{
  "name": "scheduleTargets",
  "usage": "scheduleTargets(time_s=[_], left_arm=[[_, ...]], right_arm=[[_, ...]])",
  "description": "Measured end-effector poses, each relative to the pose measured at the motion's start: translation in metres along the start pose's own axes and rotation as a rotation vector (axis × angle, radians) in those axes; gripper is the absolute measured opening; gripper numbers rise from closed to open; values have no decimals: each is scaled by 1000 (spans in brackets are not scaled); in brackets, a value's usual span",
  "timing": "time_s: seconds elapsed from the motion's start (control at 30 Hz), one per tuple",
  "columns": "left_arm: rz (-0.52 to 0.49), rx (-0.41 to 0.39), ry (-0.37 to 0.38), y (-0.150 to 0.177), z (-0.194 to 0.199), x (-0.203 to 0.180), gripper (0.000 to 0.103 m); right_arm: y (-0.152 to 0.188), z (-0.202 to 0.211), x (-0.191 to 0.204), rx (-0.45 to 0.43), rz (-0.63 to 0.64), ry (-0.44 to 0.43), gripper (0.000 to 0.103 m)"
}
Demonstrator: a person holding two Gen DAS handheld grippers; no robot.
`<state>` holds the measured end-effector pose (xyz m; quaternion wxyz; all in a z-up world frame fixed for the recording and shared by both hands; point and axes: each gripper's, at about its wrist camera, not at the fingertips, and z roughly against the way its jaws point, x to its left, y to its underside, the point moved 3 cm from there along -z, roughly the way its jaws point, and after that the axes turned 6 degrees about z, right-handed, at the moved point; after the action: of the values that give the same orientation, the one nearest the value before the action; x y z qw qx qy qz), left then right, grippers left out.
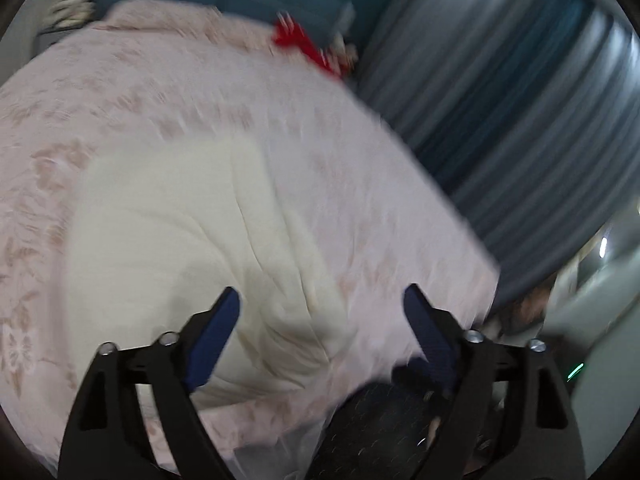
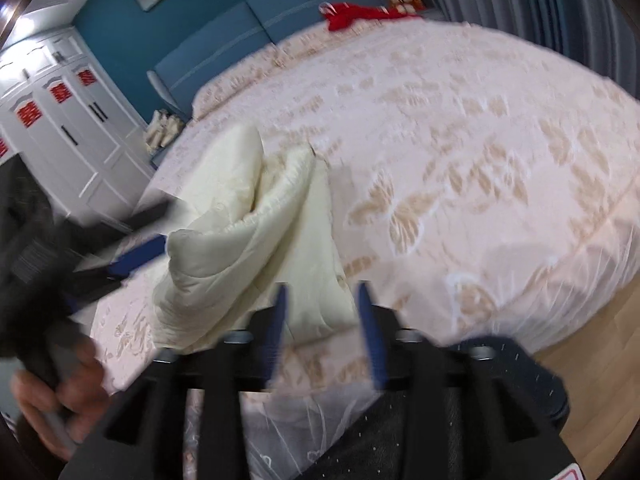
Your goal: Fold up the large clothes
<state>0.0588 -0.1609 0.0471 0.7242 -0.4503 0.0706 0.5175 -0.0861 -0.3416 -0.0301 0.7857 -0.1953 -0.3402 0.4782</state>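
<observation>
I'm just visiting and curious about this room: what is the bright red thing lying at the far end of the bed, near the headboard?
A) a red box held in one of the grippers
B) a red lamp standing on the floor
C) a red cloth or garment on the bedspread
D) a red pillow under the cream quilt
C: the red cloth lies crumpled on the floral bedspread by the blue headboard, far from the cream garment and both grippers.

Cream garment [image 1: 192,248] on seemingly pink, beige-flowered bedspread [image 2: 460,152]

A red item [image 2: 352,16] lies at the far end of the floral bedspread [image 2: 480,140], near grey curtains [image 1: 500,92] and white wardrobes [image 2: 68,120].
</observation>
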Motion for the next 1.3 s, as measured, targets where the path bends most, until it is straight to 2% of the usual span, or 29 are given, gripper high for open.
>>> scheduleTargets(time_s=[0.03, 0.13, 0.2, 0.27, 0.33, 0.43, 0.5, 0.57, 0.63, 0.8, 0.93, 1.07, 1.3], left_arm=[[8, -31, -13, -9, 9, 4, 83], [15, -101, -124, -44, 23, 25, 83], [35, -99, -173, -57, 22, 38, 83], [60, -90, -189, -66, 21, 49, 83], [60, -83, -200, -72, 16, 50, 83], [30, -78, -223, -79, 10, 47, 83], [5, -72, -230, -82, 7, 43, 83], [-31, -61, -241, -84, -2, 36, 83], [-66, -40, -251, -85, -13, 30, 83], [-102, 33, -241, -81, -56, 11, 81], [-122, 133, -254, -71, -102, 0, 73], [-164, 199, -313, -53, -141, -4, 69], [-217, 227, -395, -41, -189, -3, 69]], right_arm=[[-3, 2, 3, -12, 10, -4, 51], [-16, 4, 25, -35, 54, -44, 53], [-24, 1, 44, -47, 79, -86, 57], [-35, -3, 68, -65, 129, -102, 59], [-44, -8, 88, -76, 199, -91, 66], [-54, -33, 105, -52, 261, -55, 66], [-53, -53, 103, 11, 237, -61, 57], [-48, -65, 96, 59, 218, -85, 18], [-43, -63, 86, 61, 185, -135, 11], [-31, -45, 50, 19, 74, -126, 8], [-13, -54, 22, 57, -4, -108, 7], [5, -62, 9, 94, -19, -57, 7], [17, -81, 4, 169, -6, -5, 8]])
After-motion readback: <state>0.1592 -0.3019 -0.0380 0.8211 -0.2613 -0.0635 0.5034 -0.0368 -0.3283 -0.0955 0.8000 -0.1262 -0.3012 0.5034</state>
